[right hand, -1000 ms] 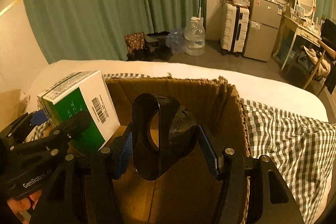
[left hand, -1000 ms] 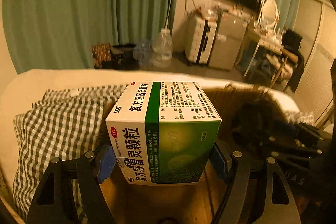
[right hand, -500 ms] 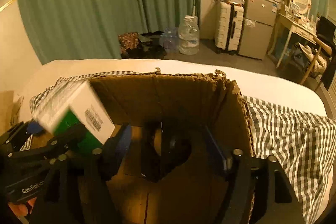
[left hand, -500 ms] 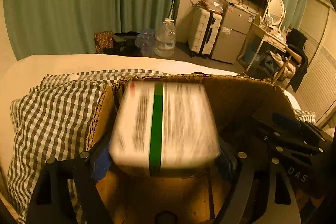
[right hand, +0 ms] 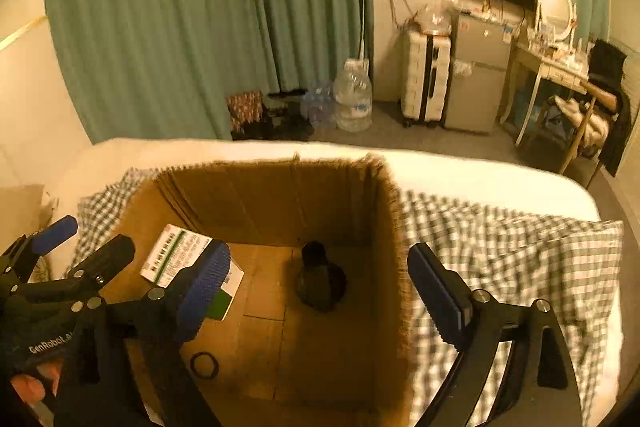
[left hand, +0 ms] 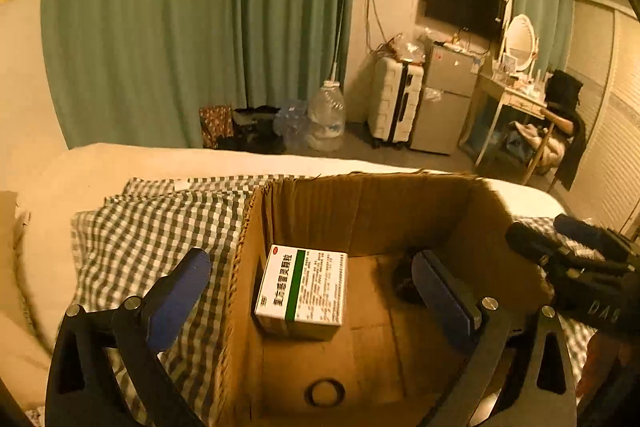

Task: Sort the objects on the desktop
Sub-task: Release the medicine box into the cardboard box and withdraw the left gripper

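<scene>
A white and green medicine box (left hand: 302,291) lies flat on the floor of an open cardboard box (left hand: 360,211), toward its left side; it also shows in the right wrist view (right hand: 176,255). A black cup-like object (right hand: 320,277) lies at the back right of the floor, seen partly in the left wrist view (left hand: 404,281). A thin black ring (right hand: 204,365) lies near the front. My left gripper (left hand: 316,287) is open and empty above the box. My right gripper (right hand: 320,287) is open and empty above the box.
The cardboard box (right hand: 384,227) rests on a bed with a checked cover (right hand: 500,259) and a checked pillow (left hand: 152,227). Beyond the bed are green curtains, a water bottle (left hand: 326,117), a suitcase and a desk.
Both grippers opened. The medicine box dropped from the left gripper and the black object from the right gripper onto the box floor. Both grippers rose.
</scene>
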### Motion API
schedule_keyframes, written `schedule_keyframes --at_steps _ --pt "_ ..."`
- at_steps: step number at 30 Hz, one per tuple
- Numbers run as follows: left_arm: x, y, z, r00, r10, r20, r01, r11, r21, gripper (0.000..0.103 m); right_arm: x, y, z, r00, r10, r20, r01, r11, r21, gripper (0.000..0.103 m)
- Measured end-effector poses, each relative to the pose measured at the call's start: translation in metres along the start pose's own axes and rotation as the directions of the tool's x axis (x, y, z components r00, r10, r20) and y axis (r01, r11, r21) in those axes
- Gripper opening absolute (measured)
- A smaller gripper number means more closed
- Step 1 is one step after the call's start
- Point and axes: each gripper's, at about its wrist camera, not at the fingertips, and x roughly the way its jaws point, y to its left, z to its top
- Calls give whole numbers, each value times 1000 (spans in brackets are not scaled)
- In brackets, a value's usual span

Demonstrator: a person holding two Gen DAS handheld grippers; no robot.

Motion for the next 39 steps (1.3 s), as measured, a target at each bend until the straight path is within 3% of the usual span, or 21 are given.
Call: schedule_keyframes --at_steps 8,12,16,27,34,39 --pt "-99 0 8 994 18 112 -22 999 36 103 -116 0 3 992 -7 129 12 999 -42 93" --pt "-134 9 -7 989 42 139 -48 998 38 103 -159 3 -16 981 -4 193 17 998 -66 94" --pt "-153 17 -29 990 28 140 -30 999 16 103 -179 10 -44 975 -9 224 27 997 -78 97" --pt "-131 20 -112 999 46 0 -46 998 -31 103 -150 17 -128 993 67 95 -67 998 -2 97" --pt "-90 37 -180 991 41 -127 -52 995 -83 103 -93 14 -179 998 60 -36 -59 997 45 97" --pt "-68 37 -219 980 50 -194 -63 996 -58 103 -55 12 -204 992 65 -111 -57 996 71 97"
